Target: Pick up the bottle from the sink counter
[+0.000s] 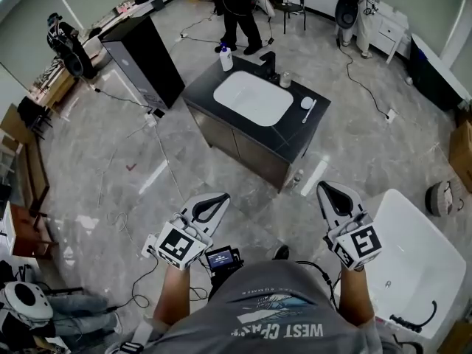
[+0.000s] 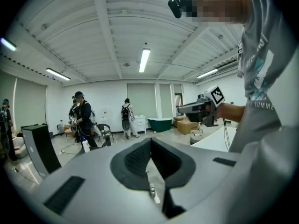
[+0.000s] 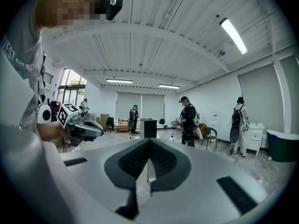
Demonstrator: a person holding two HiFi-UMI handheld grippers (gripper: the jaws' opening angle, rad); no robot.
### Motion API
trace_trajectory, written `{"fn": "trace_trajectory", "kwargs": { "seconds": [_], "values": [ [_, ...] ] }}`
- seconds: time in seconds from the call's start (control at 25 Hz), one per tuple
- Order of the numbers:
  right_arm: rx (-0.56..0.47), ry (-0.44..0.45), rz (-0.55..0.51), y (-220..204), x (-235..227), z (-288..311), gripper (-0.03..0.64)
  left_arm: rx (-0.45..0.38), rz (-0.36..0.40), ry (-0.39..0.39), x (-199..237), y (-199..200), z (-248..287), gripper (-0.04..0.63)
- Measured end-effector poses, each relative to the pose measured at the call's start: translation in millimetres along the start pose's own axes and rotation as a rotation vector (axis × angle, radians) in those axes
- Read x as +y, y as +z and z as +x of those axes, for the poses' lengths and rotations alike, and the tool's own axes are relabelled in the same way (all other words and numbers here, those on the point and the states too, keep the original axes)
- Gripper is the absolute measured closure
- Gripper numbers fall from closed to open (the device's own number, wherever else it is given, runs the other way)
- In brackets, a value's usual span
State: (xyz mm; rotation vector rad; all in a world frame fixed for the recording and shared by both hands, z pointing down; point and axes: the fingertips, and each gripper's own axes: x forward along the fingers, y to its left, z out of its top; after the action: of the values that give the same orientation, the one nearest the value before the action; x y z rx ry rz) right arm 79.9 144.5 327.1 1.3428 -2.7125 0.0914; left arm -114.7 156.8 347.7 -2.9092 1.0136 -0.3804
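Note:
A white bottle with a blue cap [image 1: 226,57] stands upright on the far left corner of the black sink counter [image 1: 210,80], beside its white basin. Both grippers are held low in front of the person, well short of the counter. My left gripper [image 1: 212,200] is shut with nothing in it, and my right gripper [image 1: 331,192] is shut and empty too. In the left gripper view the bottle [image 2: 86,145] shows small and far off, left of the closed left gripper [image 2: 150,144]. The right gripper view has its own closed gripper [image 3: 149,143] pointing level into the room.
A black faucet [image 1: 269,63], a small cup [image 1: 285,80] and a white brush [image 1: 307,106] are on the counter. A black cabinet [image 1: 144,59] stands to its left and a white bathtub [image 1: 413,264] at the near right. People [image 1: 240,6] stand beyond the counter. Cables cross the floor.

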Motion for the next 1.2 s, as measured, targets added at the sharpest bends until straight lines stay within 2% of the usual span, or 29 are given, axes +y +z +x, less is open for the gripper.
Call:
{"fn": "trace_trajectory", "kwargs": {
  "seconds": [0.28, 0.4, 0.56, 0.68, 0.88, 1.08, 1.2],
  "values": [
    [-0.007, 0.086, 0.005, -9, -35, 15, 0.615, 0.012, -0.006, 0.086, 4, 1, 30, 0.591],
    [0.001, 0.096, 0.014, -17, -50, 19, 0.615, 0.021, -0.006, 0.085, 2, 4, 46, 0.591],
    [0.017, 0.086, 0.046, -24, -61, 27, 0.615, 0.028, 0.012, 0.039, 3, 8, 62, 0.591],
    [0.030, 0.065, 0.055, -29, -66, 42, 0.615, 0.067, 0.011, 0.006, 20, -2, 72, 0.591],
    [0.028, -0.048, 0.056, -28, -84, 67, 0.615, 0.068, -0.008, -0.086, 60, -18, 96, 0.591],
    [0.024, -0.151, 0.055, -13, -88, 89, 0.615, 0.001, 0.067, -0.194, 101, 0, 124, 0.591],
    [0.015, -0.204, 0.044, -4, -90, 102, 0.614, -0.020, 0.070, -0.254, 117, 4, 135, 0.591]
  ]
}}
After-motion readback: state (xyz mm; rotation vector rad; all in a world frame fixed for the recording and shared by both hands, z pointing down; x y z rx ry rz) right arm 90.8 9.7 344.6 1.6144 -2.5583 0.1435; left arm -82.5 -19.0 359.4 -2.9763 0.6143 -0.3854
